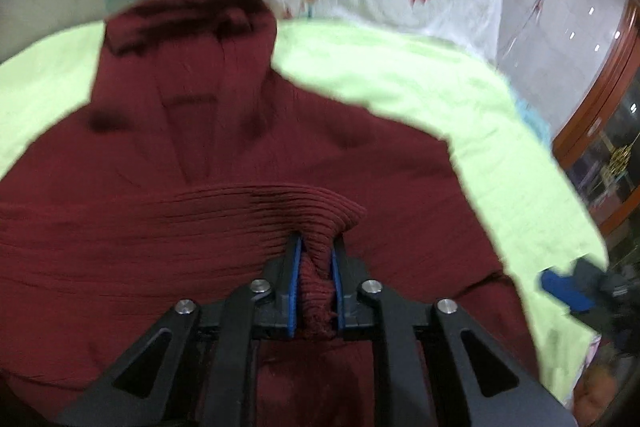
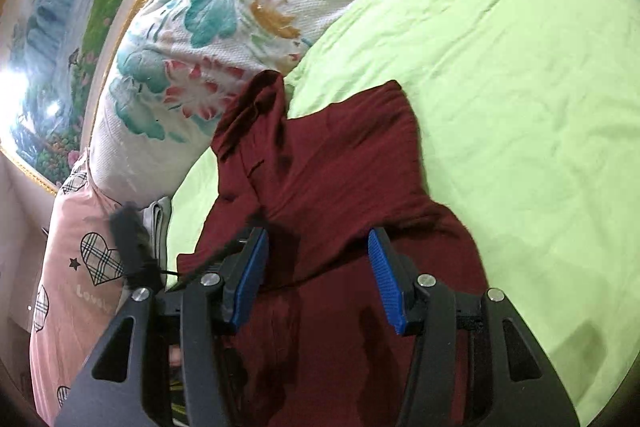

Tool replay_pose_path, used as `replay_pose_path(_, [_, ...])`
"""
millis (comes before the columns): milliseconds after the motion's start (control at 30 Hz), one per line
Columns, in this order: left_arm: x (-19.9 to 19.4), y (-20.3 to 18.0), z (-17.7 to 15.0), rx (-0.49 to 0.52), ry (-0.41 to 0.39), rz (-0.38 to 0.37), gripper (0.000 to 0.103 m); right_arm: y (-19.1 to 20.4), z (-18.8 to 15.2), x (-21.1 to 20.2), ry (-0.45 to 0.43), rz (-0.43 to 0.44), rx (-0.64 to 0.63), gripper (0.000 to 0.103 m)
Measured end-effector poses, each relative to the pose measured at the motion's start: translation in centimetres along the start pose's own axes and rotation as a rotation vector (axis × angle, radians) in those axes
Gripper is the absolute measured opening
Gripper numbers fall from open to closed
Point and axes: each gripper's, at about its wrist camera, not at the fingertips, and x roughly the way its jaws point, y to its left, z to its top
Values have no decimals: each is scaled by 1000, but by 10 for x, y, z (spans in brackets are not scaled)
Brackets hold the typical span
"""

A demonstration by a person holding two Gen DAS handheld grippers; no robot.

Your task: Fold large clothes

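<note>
A dark red knitted garment (image 1: 208, 131) lies spread on a light green bedsheet (image 1: 400, 75). My left gripper (image 1: 316, 247) is shut on a bunched ribbed hem of the garment, lifted into a fold. In the right wrist view the same dark red garment (image 2: 328, 179) lies crumpled on the green sheet (image 2: 520, 87). My right gripper (image 2: 318, 239) is open just above the cloth, its blue pads (image 2: 384, 279) wide apart with nothing between them. The right gripper also shows at the right edge of the left wrist view (image 1: 568, 291).
A white floral quilt (image 2: 224, 27) is piled at the head of the bed. A pink pillow with checked hearts (image 2: 80, 267) lies at the left. A framed landscape picture (image 2: 60, 7) hangs behind. A wooden cabinet (image 1: 600, 131) stands to the right.
</note>
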Motion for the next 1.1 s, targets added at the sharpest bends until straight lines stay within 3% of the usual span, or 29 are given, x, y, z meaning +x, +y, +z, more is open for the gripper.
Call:
replay_pose_path(67, [8, 4, -10, -6, 50, -9, 50, 1, 1, 1, 9, 3, -4, 53])
replay_pose_path(167, [-8, 12, -25, -2, 19, 8, 62, 10, 0, 8, 30, 15, -35, 53])
replay_pose_path(267, [-42, 30, -45, -17, -23, 44, 66, 22, -4, 23, 63, 19, -68, 53])
replay_pose_path(367, [-82, 63, -71, -70, -66, 136, 73, 32, -8, 43, 109, 16, -99, 55])
replay_pose_path(500, [-128, 119, -111, -239, -104, 329, 79, 48, -11, 79, 172, -14, -158, 60])
replay_pose_path(567, [-144, 150, -127, -324, -106, 389, 79, 53, -12, 92, 185, -40, -190, 60])
replay_pose_path(700, [-152, 194, -142, -419, -87, 427, 79, 63, -13, 130, 219, -172, -288, 60])
replay_pose_path(867, [-149, 214, -133, -440, -91, 438, 78, 78, -15, 160, 222, -272, -393, 60])
replay_pose_path(900, [-145, 214, -127, -435, -93, 438, 78, 81, -15, 163, 224, -282, -409, 58])
replay_pose_path(967, [-144, 219, -124, -425, -90, 448, 77, 87, -16, 170, 239, -287, -439, 33])
replay_pose_path(1000, [-142, 220, -123, -420, -83, 451, 77, 88, -18, 174, 263, -273, -442, 6])
replay_pose_path(1100, [-131, 222, -111, -422, -70, 452, 74, 91, -16, 165, 261, -211, -427, 5])
